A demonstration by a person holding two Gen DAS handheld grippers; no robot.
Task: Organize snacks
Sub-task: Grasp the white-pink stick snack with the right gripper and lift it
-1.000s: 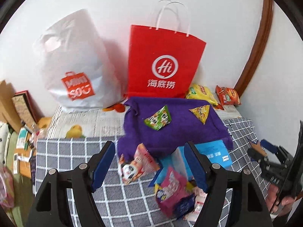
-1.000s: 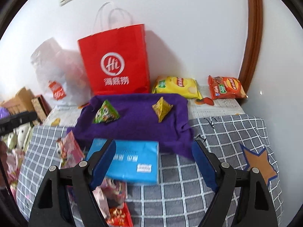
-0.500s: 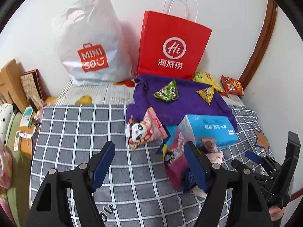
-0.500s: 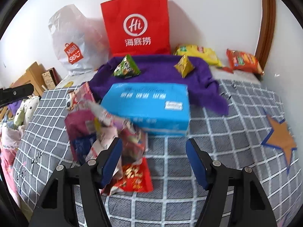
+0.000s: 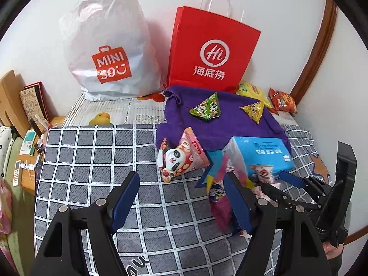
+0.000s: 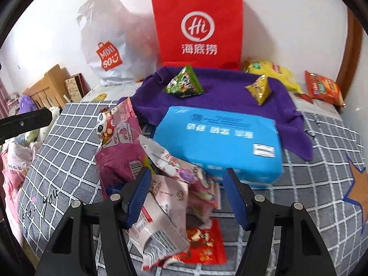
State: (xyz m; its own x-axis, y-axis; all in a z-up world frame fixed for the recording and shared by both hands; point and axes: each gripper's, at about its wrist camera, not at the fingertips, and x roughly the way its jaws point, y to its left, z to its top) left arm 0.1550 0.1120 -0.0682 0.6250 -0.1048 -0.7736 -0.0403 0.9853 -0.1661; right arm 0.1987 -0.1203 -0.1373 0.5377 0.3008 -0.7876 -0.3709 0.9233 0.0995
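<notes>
A pile of snack packets (image 6: 170, 184) lies on the grey checked bedcover, beside a blue box (image 6: 220, 140). A pink panda packet (image 5: 181, 156) leans at the pile's left. A green triangular packet (image 6: 185, 84) and a yellow one (image 6: 260, 88) lie on a purple cloth (image 6: 230, 92). My right gripper (image 6: 187, 195) is open, its jaws either side of the pale packets at the front of the pile; it also shows in the left wrist view (image 5: 292, 188). My left gripper (image 5: 181, 202) is open and empty above the cover, left of the pile.
A red paper bag (image 5: 211, 53) and a white MINISO bag (image 5: 108, 57) stand against the wall. Yellow (image 6: 273, 73) and orange (image 6: 324, 88) chip bags lie at the back right. Boxes and clutter (image 5: 20, 115) sit off the bed's left edge.
Both grippers have pulled back from the wall and lowered. The right gripper has narrowed and come down over the front of the snack pile.
</notes>
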